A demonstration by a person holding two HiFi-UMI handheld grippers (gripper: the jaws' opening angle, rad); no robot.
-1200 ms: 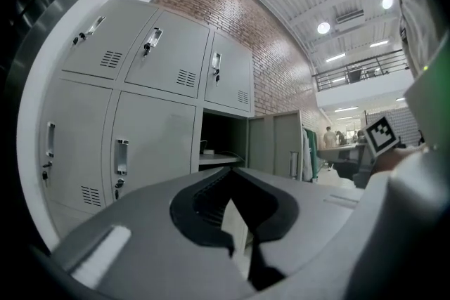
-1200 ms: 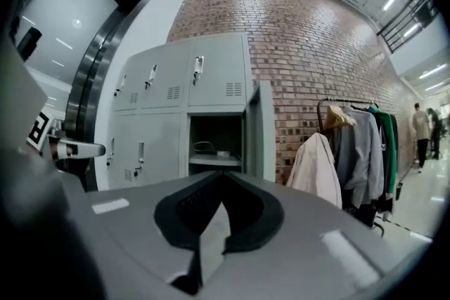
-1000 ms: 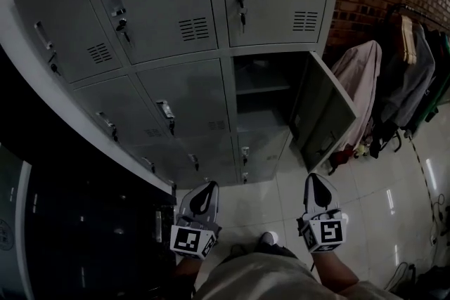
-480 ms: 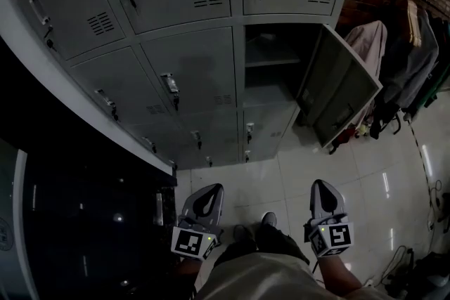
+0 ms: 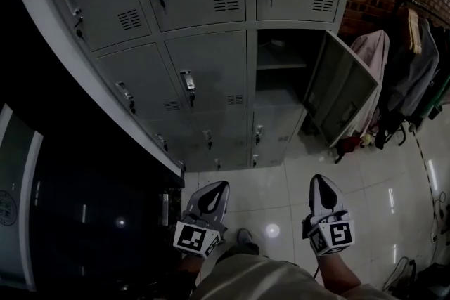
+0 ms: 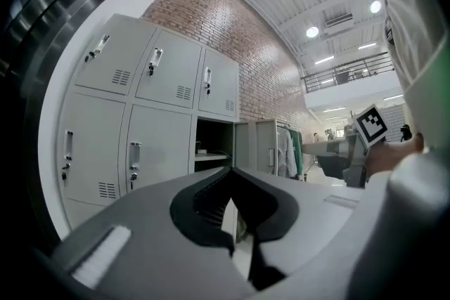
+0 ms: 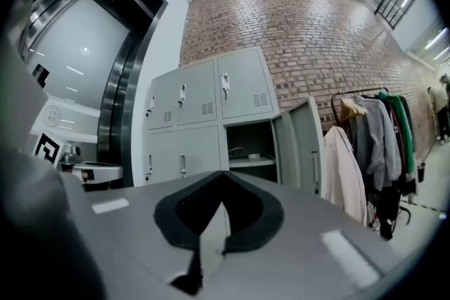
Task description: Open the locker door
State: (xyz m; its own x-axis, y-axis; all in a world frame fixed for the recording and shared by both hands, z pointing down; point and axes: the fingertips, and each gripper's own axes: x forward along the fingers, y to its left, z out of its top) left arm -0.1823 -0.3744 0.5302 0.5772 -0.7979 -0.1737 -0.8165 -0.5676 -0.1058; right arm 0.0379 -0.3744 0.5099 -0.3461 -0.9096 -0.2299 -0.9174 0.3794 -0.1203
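Locker door point(image 5: 342, 98) ajar; clothes rack point(image 7: 373, 151) beside

Shadow is hiding the inside of the open locker compartment point(image 5: 281, 91), a small object point(image 7: 254, 154) on its shelf point(image 7: 251, 161) is showing too tiny to identify, and the frame edge is cutting off the coat rack point(image 5: 416, 60).

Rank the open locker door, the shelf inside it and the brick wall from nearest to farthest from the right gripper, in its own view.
From the right gripper:
1. open locker door, swung out toward it, right of centre.
2. shelf, deeper in, inside the open compartment.
3. brick wall, behind and above the lockers.
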